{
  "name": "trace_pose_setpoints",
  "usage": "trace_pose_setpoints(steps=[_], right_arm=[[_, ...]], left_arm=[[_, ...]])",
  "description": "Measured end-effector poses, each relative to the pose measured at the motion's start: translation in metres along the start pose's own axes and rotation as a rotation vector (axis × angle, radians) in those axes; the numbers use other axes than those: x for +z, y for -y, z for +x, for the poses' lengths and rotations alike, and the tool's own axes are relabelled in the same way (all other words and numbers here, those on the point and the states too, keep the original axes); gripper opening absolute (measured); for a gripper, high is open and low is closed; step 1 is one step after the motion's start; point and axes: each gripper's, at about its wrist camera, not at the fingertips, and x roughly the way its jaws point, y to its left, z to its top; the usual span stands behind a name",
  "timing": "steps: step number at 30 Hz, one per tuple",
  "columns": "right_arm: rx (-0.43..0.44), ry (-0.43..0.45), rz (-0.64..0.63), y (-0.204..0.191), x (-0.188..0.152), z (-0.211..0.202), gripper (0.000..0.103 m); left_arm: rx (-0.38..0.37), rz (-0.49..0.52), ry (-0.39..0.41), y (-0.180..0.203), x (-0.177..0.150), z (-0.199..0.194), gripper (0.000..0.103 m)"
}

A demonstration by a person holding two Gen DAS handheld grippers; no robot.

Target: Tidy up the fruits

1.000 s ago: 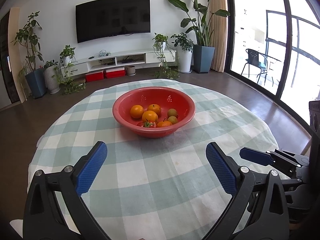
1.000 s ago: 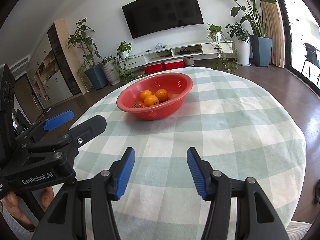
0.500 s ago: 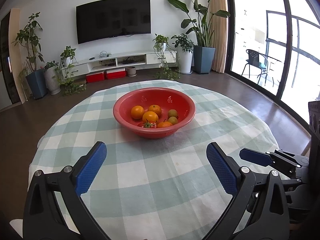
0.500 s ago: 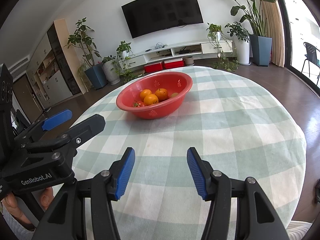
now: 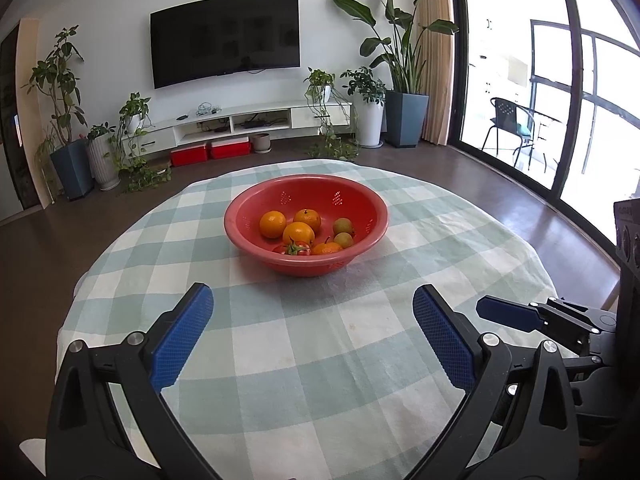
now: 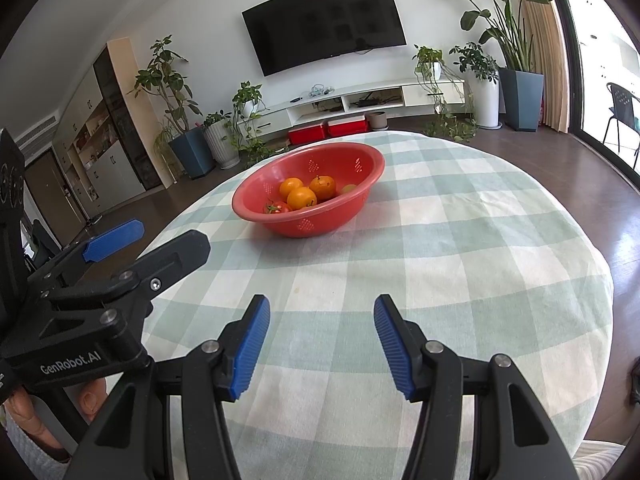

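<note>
A round red plastic colander bowl point(image 5: 306, 224) sits on the far middle of the round worktop point(image 5: 360, 340), which is covered in a green-and-white checked cloth. Inside it lie round orange citrus fruits point(image 5: 298, 233), two small greenish-brown fruits point(image 5: 343, 226) at the right and a red tomato with a green stalk point(image 5: 297, 249) at the near side. The bowl is well apart from both grippers, beyond their tips. The left gripper point(image 5: 313, 334) hovers over the near cloth with its blue-padded fingers point(image 5: 182, 340) wide and nothing between them. The right gripper point(image 6: 322, 346), just beside it on the right, has its fingers point(image 6: 248, 350) moderately apart and also empty. A hand point(image 6: 28, 420) grips the left gripper's handle.
</note>
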Motion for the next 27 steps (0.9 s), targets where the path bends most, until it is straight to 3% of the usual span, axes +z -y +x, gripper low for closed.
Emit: trace_pose_setpoints(steps=[11, 27], right_arm=[[0.000, 0.000, 0.002, 0.0013, 0.0001, 0.0002, 0.058], [-0.001, -0.001, 0.001, 0.0007, 0.0004, -0.0004, 0.058]], left_arm=[[0.041, 0.017, -0.008, 0.0016, -0.0008, 0.0024, 0.102], [0.030, 0.013, -0.009, 0.0009, -0.0011, 0.0016, 0.102]])
